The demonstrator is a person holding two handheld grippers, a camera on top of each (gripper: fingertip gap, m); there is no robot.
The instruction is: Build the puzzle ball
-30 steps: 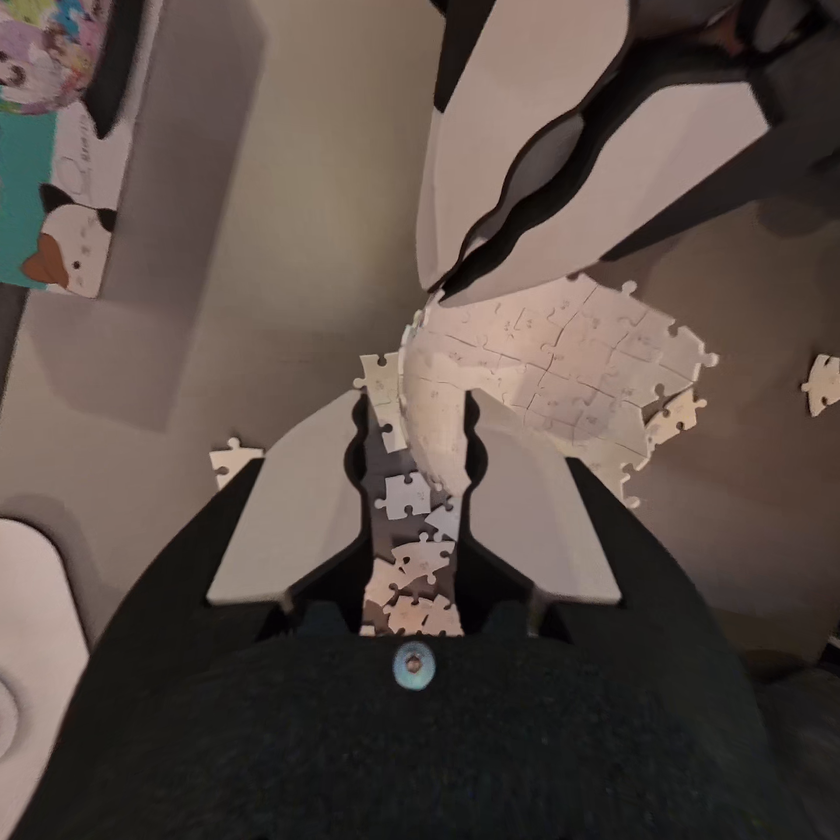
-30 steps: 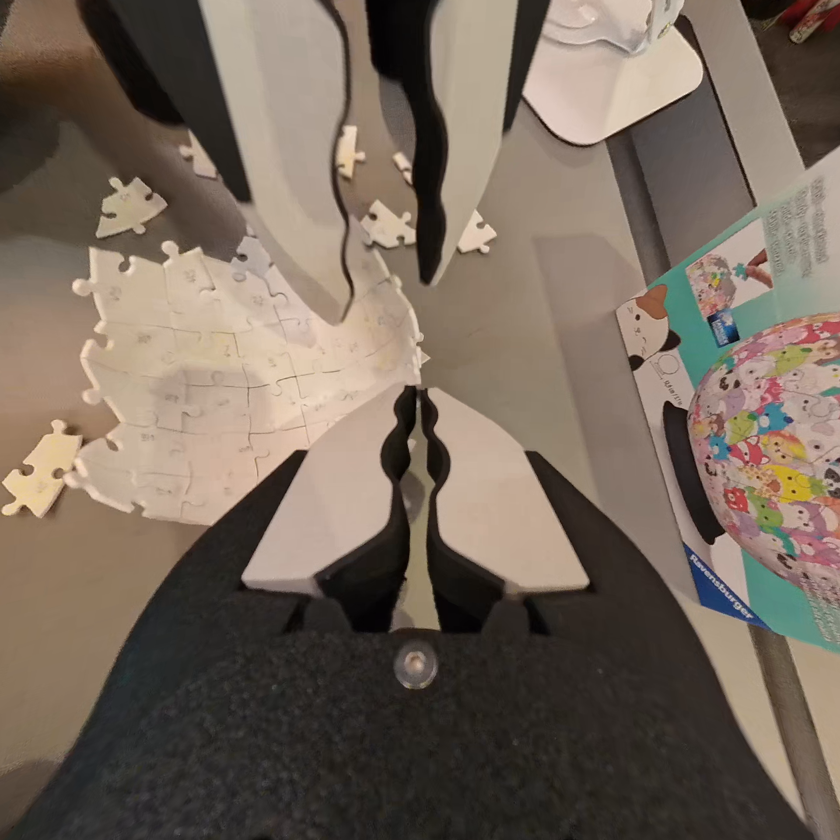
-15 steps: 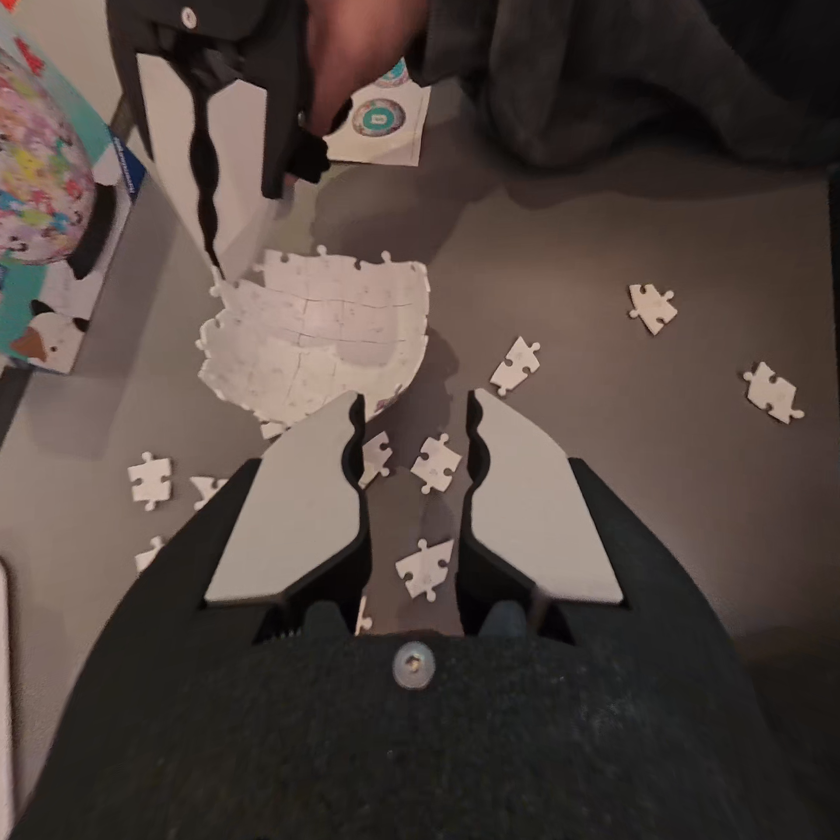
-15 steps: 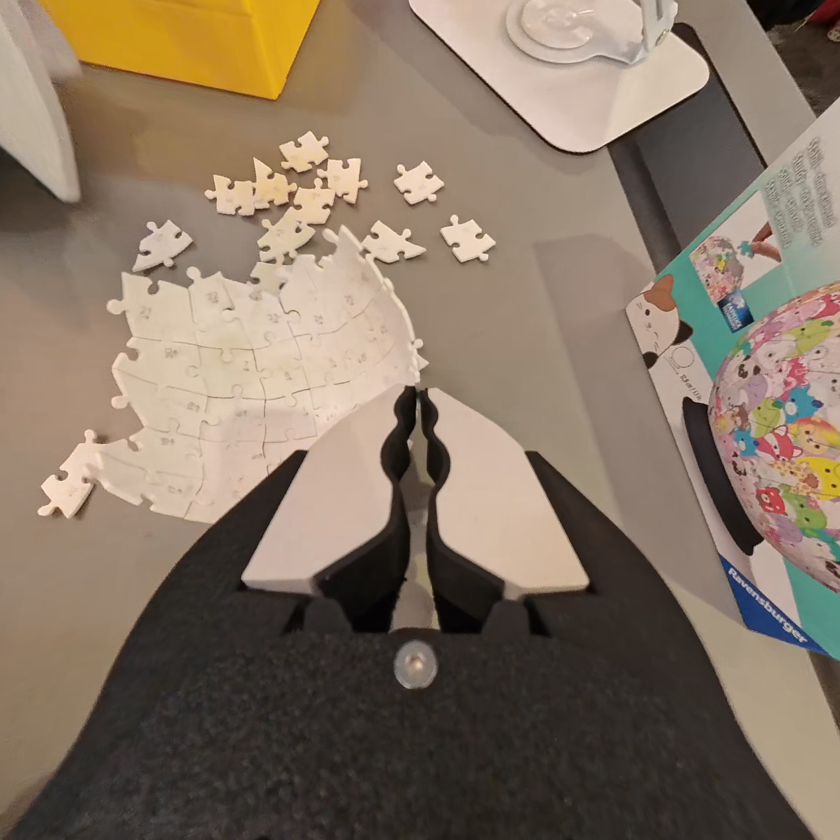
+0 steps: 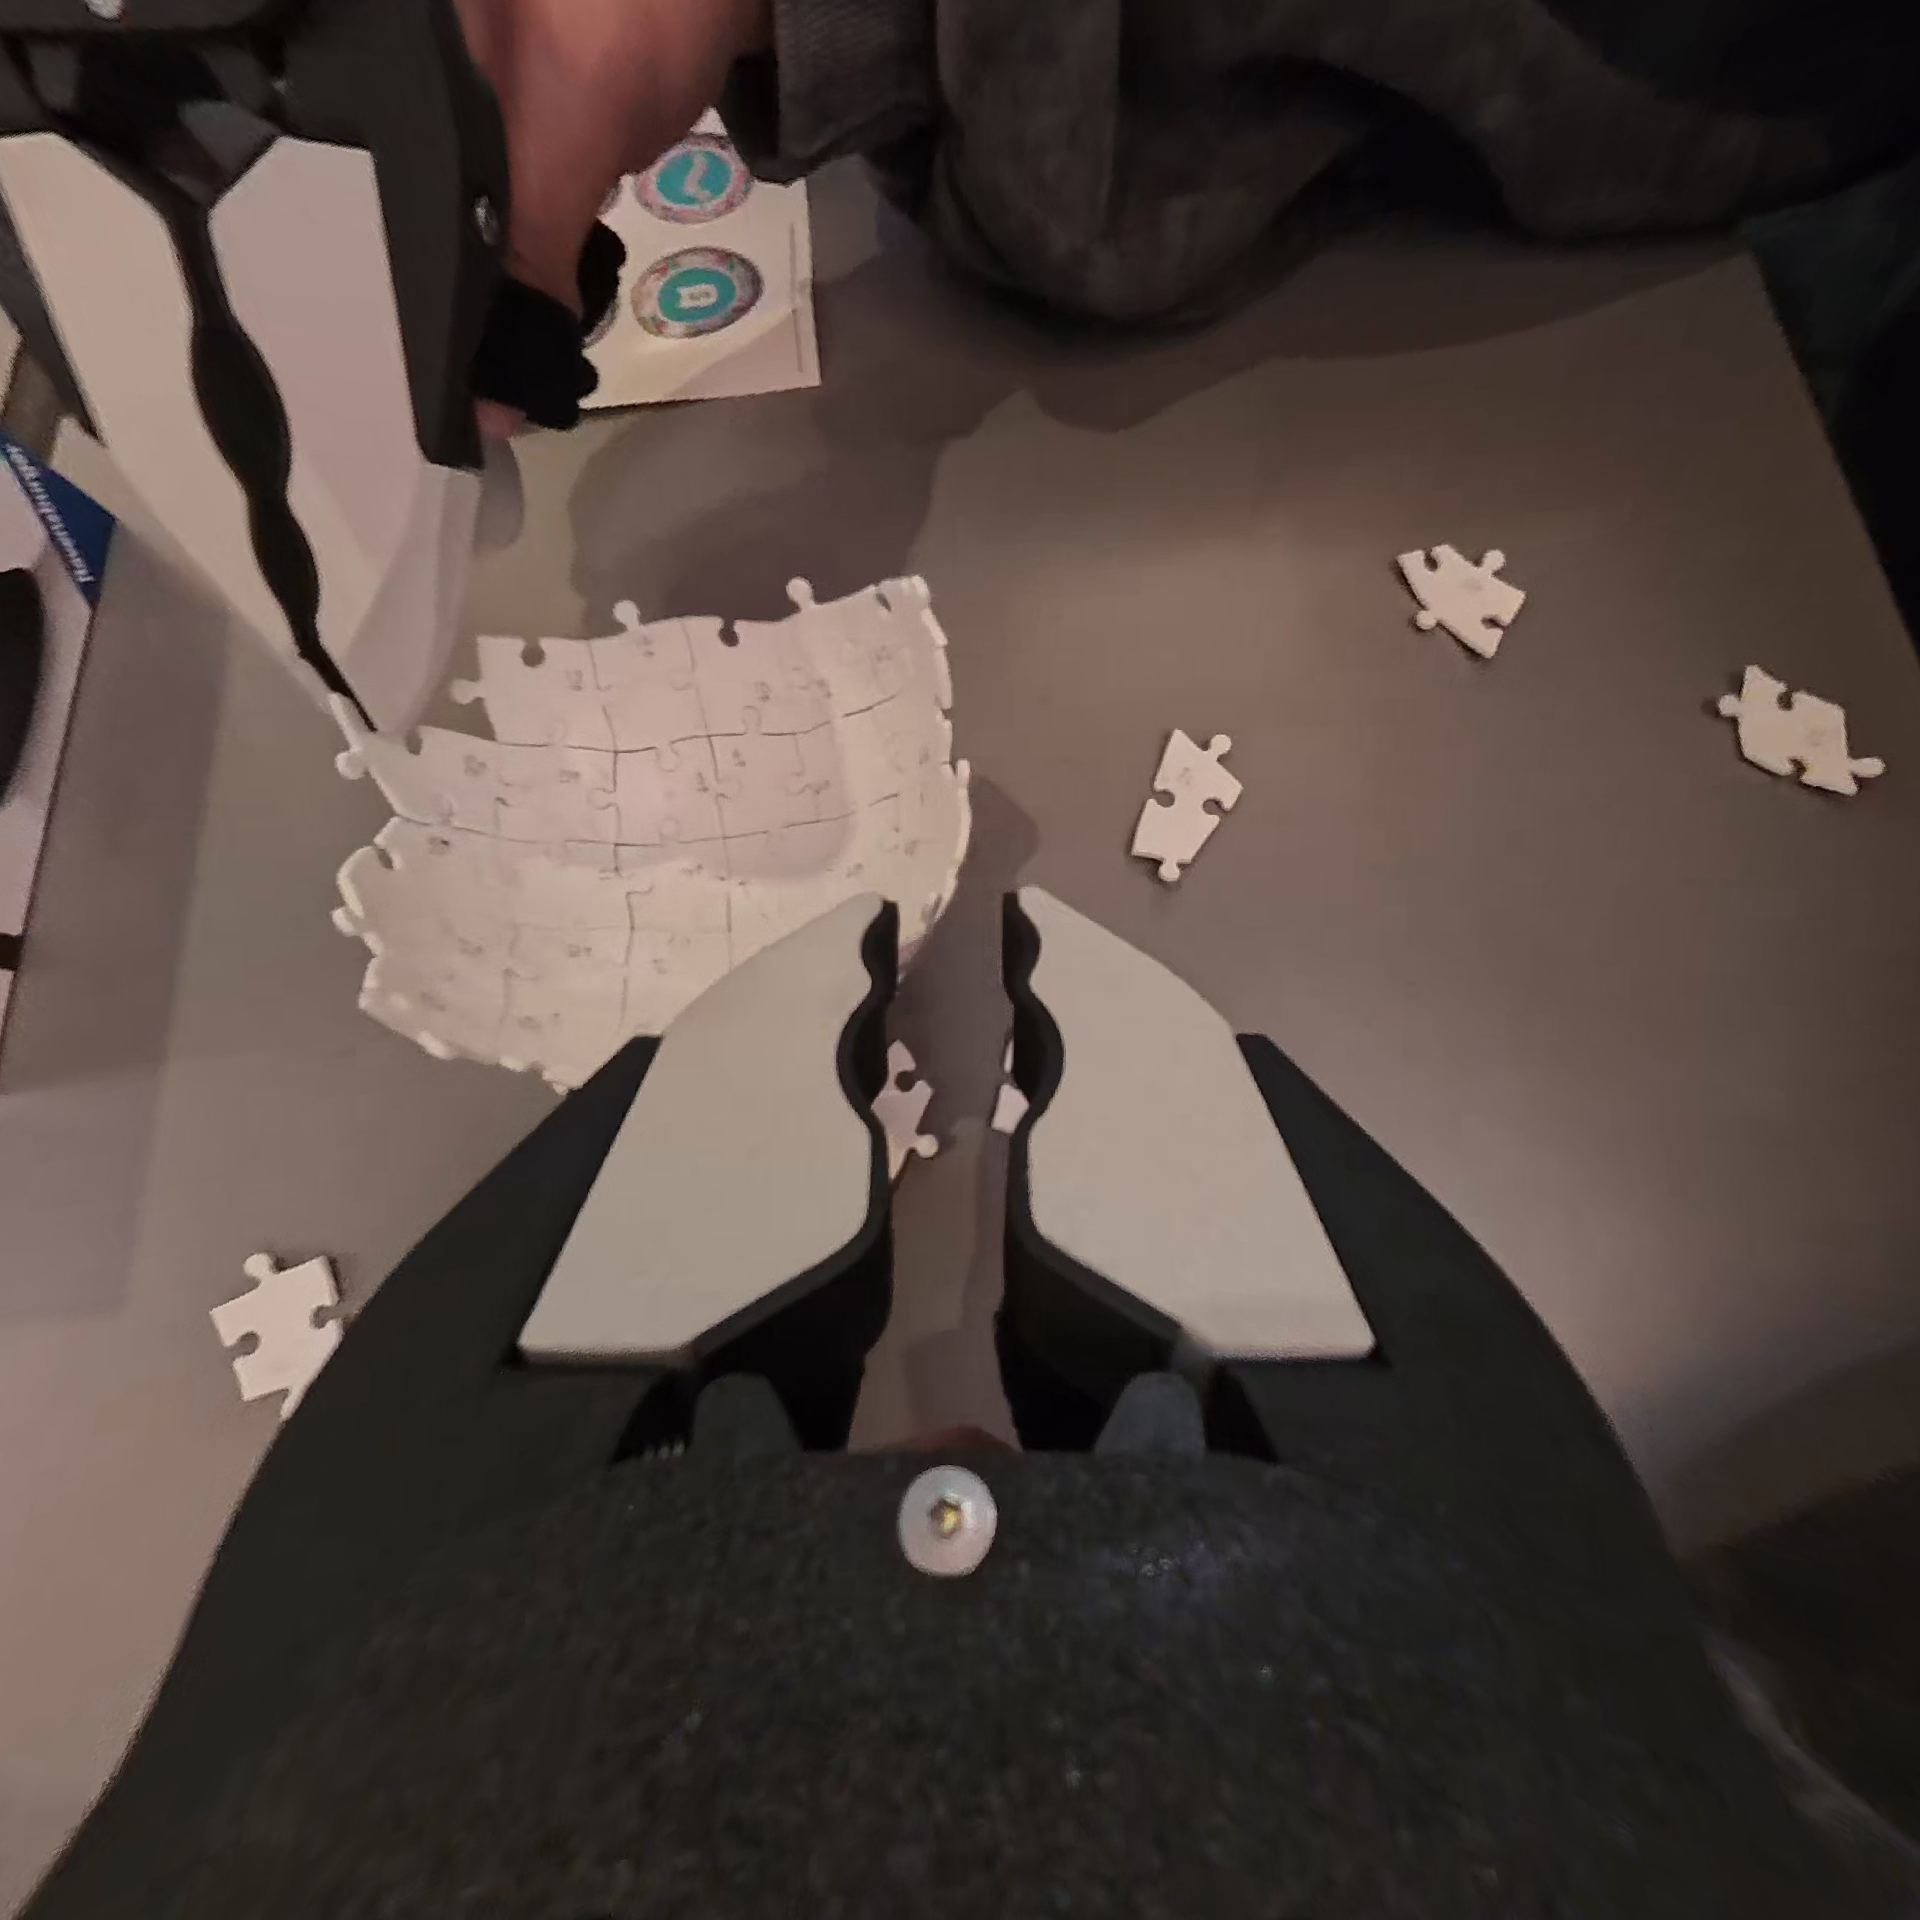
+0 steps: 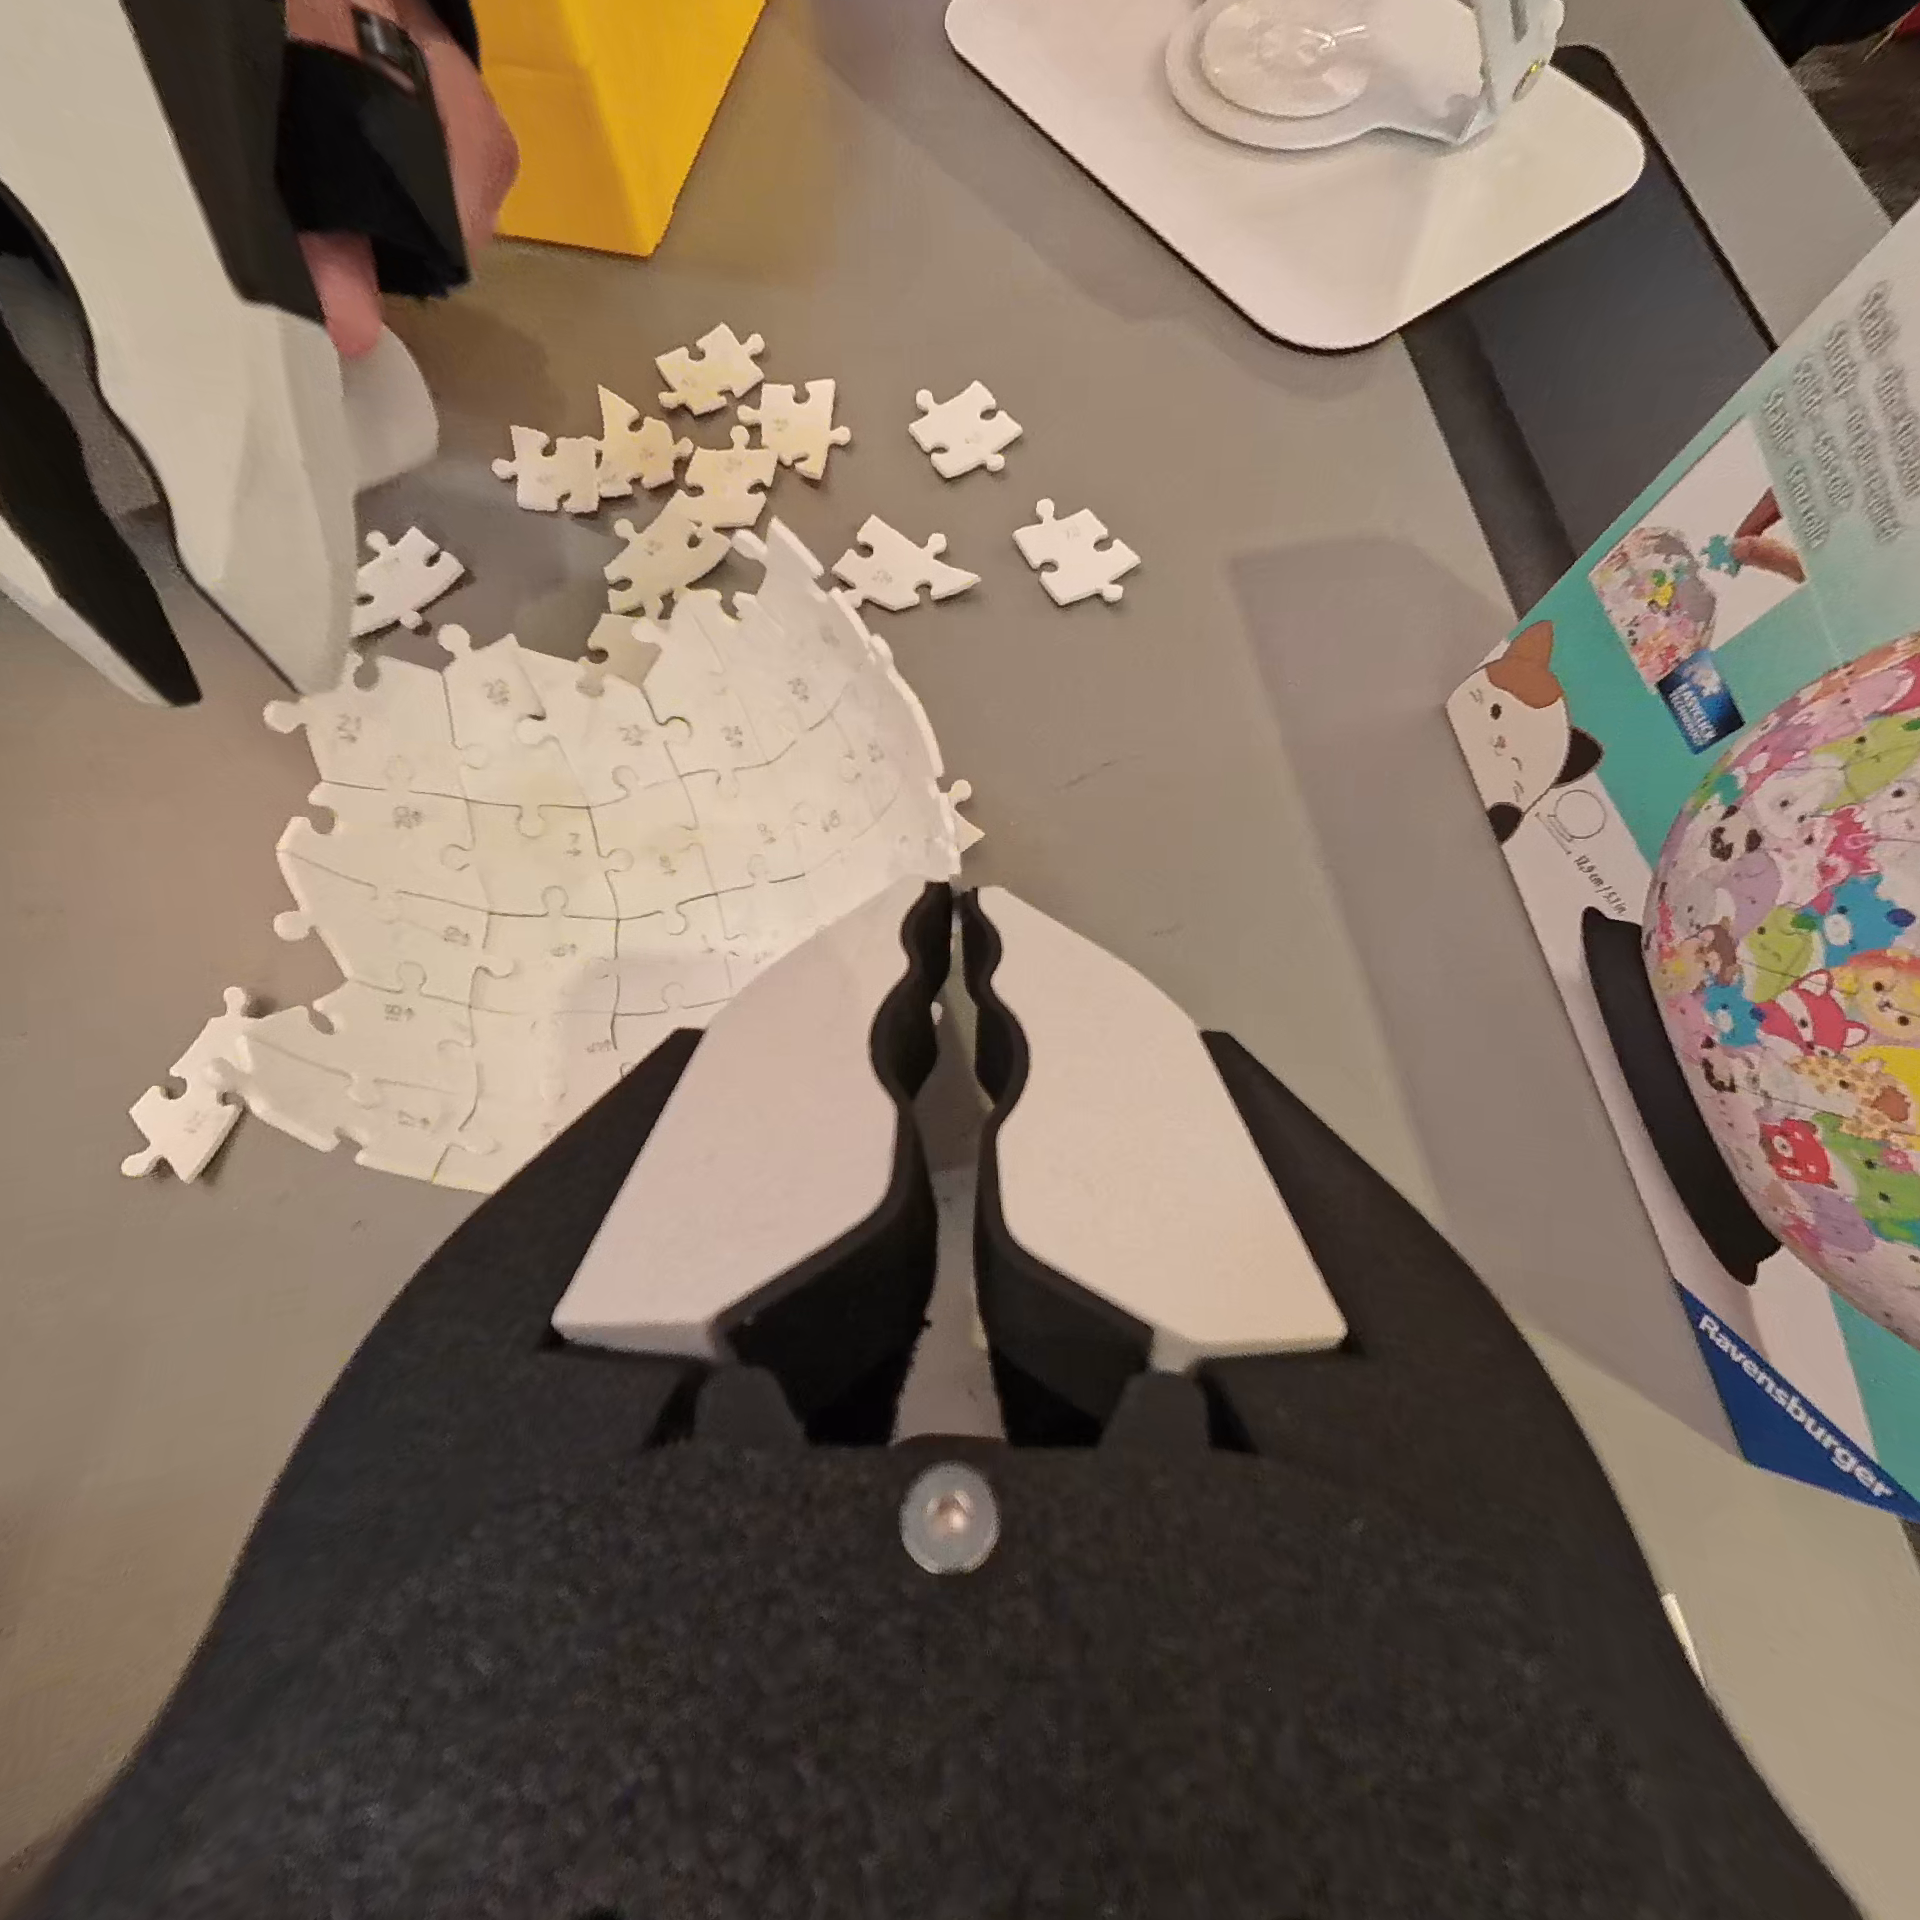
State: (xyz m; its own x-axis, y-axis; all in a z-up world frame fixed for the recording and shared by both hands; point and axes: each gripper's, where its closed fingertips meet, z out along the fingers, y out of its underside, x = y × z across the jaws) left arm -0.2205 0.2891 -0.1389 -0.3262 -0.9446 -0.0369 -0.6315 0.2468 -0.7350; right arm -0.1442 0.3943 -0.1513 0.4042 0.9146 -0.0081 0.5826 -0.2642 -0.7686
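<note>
The right gripper is clamped on the rim of the puzzle shell: its two white fingers are pressed almost together, with only a thin slit between the wavy black pads, and the tips pinch the shell's raised edge. In the left wrist view the same gripper comes down from the upper left and its tips meet a knobbed corner piece of the shell.

The left gripper is slack and holds nothing. A clear gap shows between its fingers, with bare table visible through it. Its tips hover just beside the shell's near edge, and I cannot tell whether one finger brushes it.

The shell is a curved, bowl-like sheet of joined white pieces, inner side up, lying on the grey table. Loose pieces are clustered just beyond the shell in the right wrist view, and one touches its lower left edge. Further loose pieces lie to the shell's right in the left wrist view. The puzzle box stands well apart from the shell, on its right in the right wrist view. A yellow box and a white mat sit beyond the loose pieces.
</note>
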